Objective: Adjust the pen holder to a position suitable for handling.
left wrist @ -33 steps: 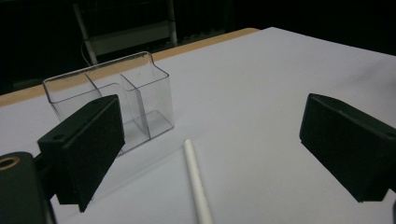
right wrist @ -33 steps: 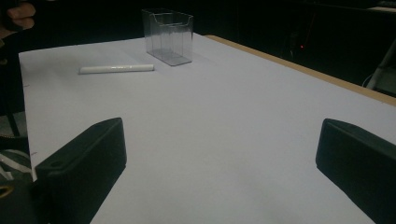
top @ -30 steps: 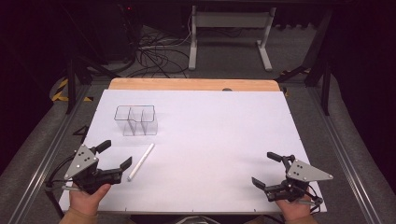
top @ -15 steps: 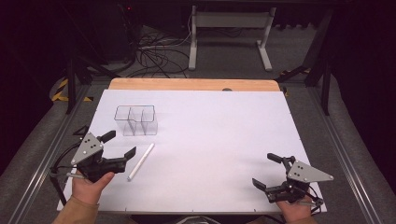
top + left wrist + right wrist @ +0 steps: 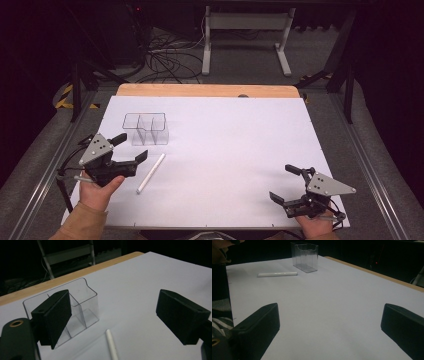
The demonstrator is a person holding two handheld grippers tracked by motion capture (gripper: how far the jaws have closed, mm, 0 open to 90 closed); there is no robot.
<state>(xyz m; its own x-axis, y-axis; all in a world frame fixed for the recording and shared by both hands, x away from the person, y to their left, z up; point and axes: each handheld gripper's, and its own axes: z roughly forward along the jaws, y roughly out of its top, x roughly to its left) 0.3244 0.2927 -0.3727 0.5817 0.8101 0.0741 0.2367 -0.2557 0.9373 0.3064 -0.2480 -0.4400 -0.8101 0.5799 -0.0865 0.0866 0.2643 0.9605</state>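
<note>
Forward and inward the left gripper (image 5: 131, 148) has come, fingers spread, empty, just beside the white pen (image 5: 150, 173); that pen lies on the white worktop (image 5: 235, 145) near the clear box (image 5: 146, 128); right gripper (image 5: 285, 182) sits wide open, well apart.

A clear plastic holder (image 5: 145, 128) stands upright on the white sheet at the table's far left — open-topped, split by thin walls into compartments, all of them bare. Just in front of it, apart from it, lies a slim white pen (image 5: 151, 173) — flat on the sheet, set at a slant, its far end pointing towards the holder's near right corner.
</note>
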